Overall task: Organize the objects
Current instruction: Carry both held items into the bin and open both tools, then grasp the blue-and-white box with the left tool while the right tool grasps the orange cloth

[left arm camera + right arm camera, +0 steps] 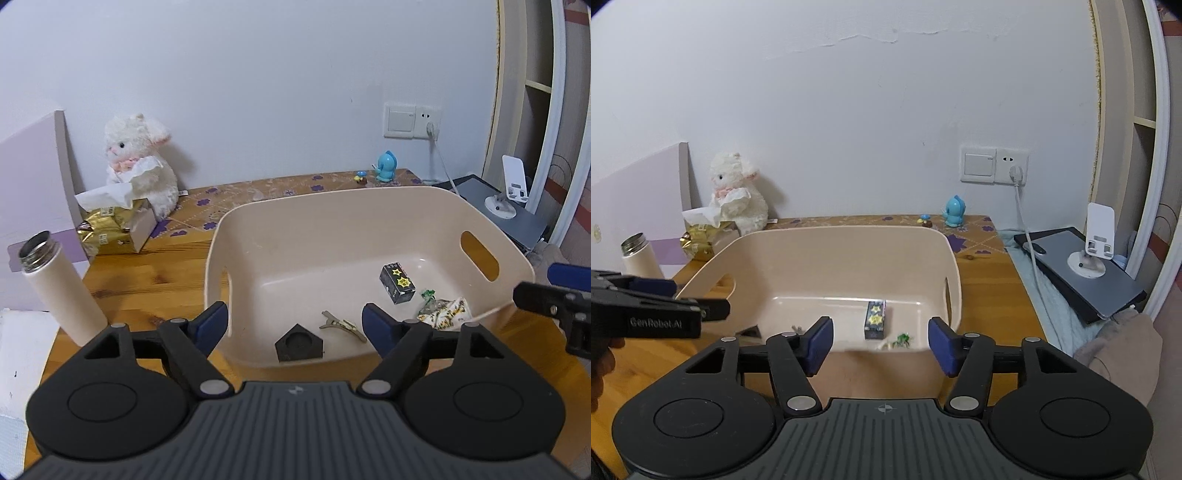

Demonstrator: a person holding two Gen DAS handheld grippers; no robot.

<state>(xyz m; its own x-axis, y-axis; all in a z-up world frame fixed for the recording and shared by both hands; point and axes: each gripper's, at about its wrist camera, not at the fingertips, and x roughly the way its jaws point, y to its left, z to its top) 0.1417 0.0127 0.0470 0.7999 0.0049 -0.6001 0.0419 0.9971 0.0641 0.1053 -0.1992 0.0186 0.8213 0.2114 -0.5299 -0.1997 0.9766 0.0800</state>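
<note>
A wooden table top (155, 273) is set against a plain white wall (258, 92), and its rear part is covered by a brown mat printed with purple flowers (258, 195). A white wall plate with a switch and a socket (412, 120) is mounted above the table's right rear corner, and a white cable is plugged into the socket. At the left rear a white plush lamb (142, 162) is seated behind a gold tissue box (110, 229) with white tissue protruding from its top. An open white cylindrical flask with a metal neck (59, 288) is stood near the left edge. A small blue figurine (386, 166) is placed on the mat near the socket. To the right of the table a white phone stand (1095, 240) is rested on a grey slab-shaped device (1086, 273). A beige plastic bin with cut-out handles (332, 221) is positioned at the centre of the table. Inside it are contained a black pentagonal block with a round recess (299, 347), a metal hair clip (341, 325), a small black box with yellow star stickers (398, 282) and a crumpled patterned wrapper (443, 312). The left gripper (295, 326) is held at the near wall of the bin with its blue-padded fingers spread apart and nothing between them. The right gripper (881, 345) is likewise held before the bin, fingers apart and empty.
</note>
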